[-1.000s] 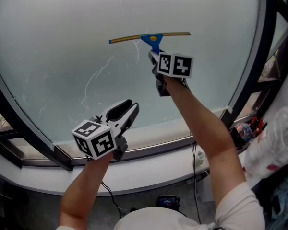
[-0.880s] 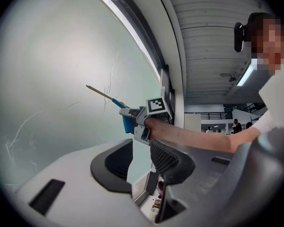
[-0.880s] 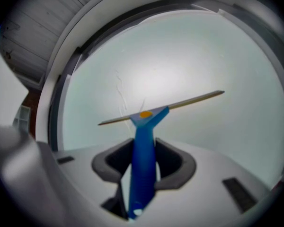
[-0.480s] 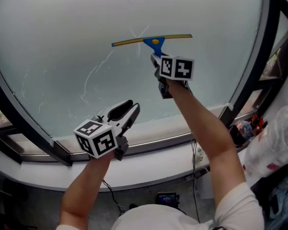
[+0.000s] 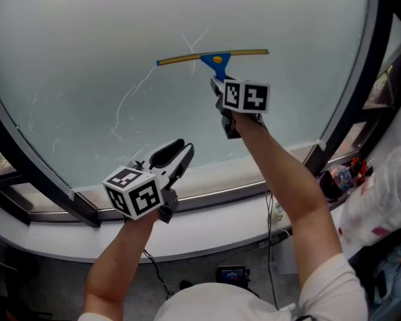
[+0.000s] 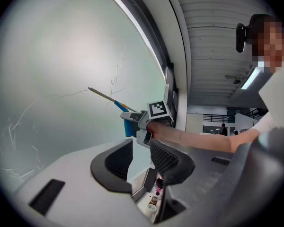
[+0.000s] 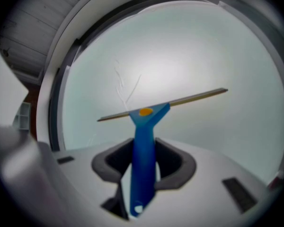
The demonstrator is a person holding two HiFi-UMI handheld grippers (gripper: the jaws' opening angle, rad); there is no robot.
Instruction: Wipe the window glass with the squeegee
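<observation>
The right tool (image 5: 218,80) is clamped on the blue handle of the squeegee (image 5: 214,57), whose blade lies against the window glass (image 5: 80,39) in the upper middle of the pane, beside thin streaks (image 5: 130,105). The left tool (image 5: 172,156) hangs lower, near the pale sill (image 5: 207,236), with its jaws apart and nothing between them. A dark frame (image 5: 353,92) bounds the pane, a white plastic bag (image 5: 381,199) lies at the right, and a slatted ceiling (image 6: 213,41) spans the room behind.

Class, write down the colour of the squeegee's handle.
Blue: the plastic squeegee handle, clamped in the right gripper, shows best in the right gripper view.
</observation>
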